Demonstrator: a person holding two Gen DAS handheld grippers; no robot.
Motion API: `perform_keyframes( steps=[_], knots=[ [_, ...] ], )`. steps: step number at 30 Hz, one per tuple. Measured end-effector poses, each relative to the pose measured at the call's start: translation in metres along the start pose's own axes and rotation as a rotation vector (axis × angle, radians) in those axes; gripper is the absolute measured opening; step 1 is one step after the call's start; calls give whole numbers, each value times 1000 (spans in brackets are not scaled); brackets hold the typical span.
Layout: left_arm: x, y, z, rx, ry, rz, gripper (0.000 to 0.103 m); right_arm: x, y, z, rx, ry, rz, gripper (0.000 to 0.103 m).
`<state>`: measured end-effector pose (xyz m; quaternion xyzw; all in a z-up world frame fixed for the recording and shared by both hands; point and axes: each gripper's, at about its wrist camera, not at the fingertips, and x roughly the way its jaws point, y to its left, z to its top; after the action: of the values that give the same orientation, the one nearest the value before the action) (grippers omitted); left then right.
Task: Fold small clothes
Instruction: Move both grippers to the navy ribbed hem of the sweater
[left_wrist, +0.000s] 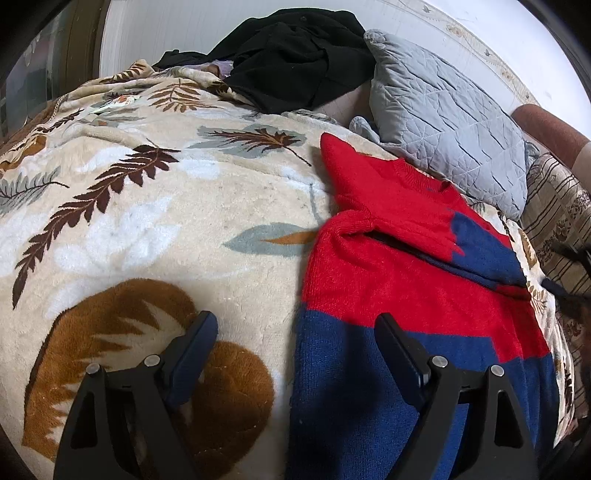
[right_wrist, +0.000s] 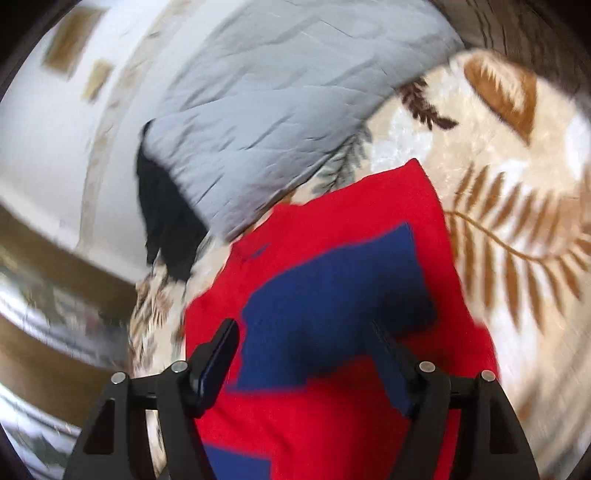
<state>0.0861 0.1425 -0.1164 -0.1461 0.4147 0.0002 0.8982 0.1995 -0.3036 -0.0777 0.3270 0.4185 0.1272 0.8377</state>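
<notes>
Soft even daylight; left view sharp, right view motion-blurred; fisheye edges.

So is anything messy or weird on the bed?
Yes. A black garment lies in a crumpled heap at the far end of the leaf-print blanket, unfolded. The red and blue sweater lies partly folded, one sleeve across its front. Nothing looks torn or spilled.

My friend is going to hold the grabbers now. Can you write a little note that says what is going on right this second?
Left gripper: open, empty, over the left edge of the red and blue knitted sweater.
Right gripper: open, empty, above the sweater's blue patch; its view is blurred.
Things: the sweater lies on the cream leaf-print fleece blanket, beside the grey quilted pillow. A heap of black clothes sits further back.
Done: the sleeves look folded in across the chest.
Left: fold the body and tidy it.
</notes>
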Motion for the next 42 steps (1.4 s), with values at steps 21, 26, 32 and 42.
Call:
perform_keyframes(
  steps=[21,26,32,42],
  knots=[
    [-125,15,-58,-61,77,-76,87,-165,-81,-164,-99,115,-43,76],
    [-124,19,-80,-88,176,-101,87,-160,-85,-183,-28,211,77,76],
    [-117,11,-102,-49,274,-131,87,-147,-92,-200,-8,249,62,76],
    [-107,-9,-118,86,310,-78,83,-143,-91,-201,4,255,56,76]
  ],
)
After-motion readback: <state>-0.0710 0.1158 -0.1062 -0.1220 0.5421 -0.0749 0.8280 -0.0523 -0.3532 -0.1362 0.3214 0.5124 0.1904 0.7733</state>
